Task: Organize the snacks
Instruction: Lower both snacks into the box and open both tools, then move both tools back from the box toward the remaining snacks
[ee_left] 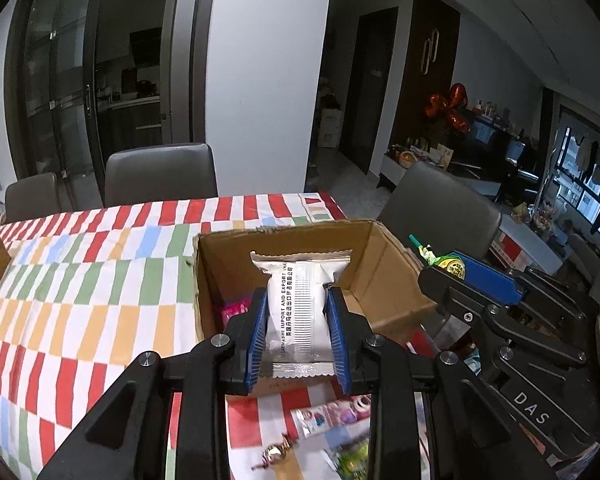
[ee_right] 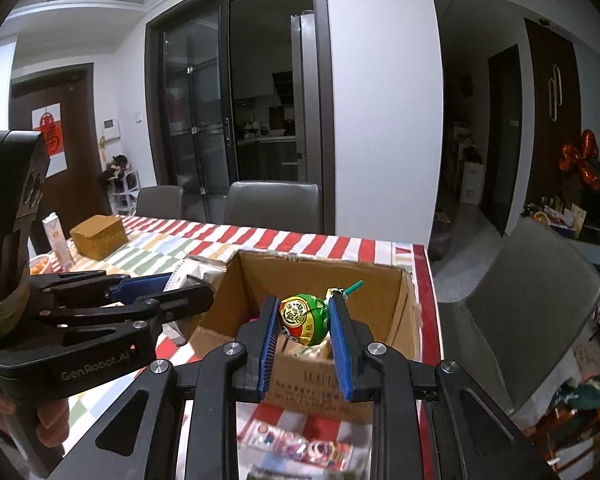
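In the left wrist view, the left gripper (ee_left: 298,320) is clamping a white snack packet (ee_left: 298,308) between its blue pads, holding it upright over the open cardboard box (ee_left: 384,268) on the striped tablecloth (ee_left: 80,280). In the right wrist view, the right gripper (ee_right: 306,334) is pinching a green-wrapped lollipop (ee_right: 302,314) above the same box (ee_right: 320,384), while loose candy wrappers (ee_right: 300,446) are lying blurred on the cloth just in front of it.
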A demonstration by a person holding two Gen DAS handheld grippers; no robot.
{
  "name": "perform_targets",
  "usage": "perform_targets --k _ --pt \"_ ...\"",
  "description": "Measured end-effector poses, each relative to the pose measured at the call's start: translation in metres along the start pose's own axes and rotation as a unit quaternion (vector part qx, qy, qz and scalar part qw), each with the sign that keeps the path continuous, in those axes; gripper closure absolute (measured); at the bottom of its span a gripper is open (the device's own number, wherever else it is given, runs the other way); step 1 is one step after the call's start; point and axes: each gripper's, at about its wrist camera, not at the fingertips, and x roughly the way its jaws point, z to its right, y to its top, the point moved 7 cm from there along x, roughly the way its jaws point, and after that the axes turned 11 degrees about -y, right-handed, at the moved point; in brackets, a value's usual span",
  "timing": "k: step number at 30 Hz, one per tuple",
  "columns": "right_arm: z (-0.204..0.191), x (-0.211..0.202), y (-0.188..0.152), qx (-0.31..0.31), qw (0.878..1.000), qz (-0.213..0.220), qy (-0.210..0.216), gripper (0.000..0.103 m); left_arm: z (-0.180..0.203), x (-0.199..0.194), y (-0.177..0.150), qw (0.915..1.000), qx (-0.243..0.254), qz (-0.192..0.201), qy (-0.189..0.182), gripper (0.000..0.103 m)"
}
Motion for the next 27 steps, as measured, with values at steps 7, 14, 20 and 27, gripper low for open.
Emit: perform_targets --k 7,14,20,27 --pt "0.004 0.031 0.007 -0.004 1.0 -0.011 0.001 0.077 -0.013 0.032 0.008 0.9997 -0.003 -0.024 -0.004 0.073" --pt "0.009 0.05 0.002 -0.004 1.0 -0.027 -0.014 0.053 -0.02 0.037 0.011 0.9997 0.007 -0.02 0.015 0.051" --pt "0.01 0.033 -0.003 -0.007 0.999 -0.017 -0.026 0.05 -0.016 0.012 0.001 0.9991 0.022 -0.007 0.034 0.047" --pt "0.006 0.006 -0.017 -0.006 0.999 -0.022 -0.028 0.043 -0.012 -0.014 -0.021 0.9994 0.014 -0.006 0.032 0.045"
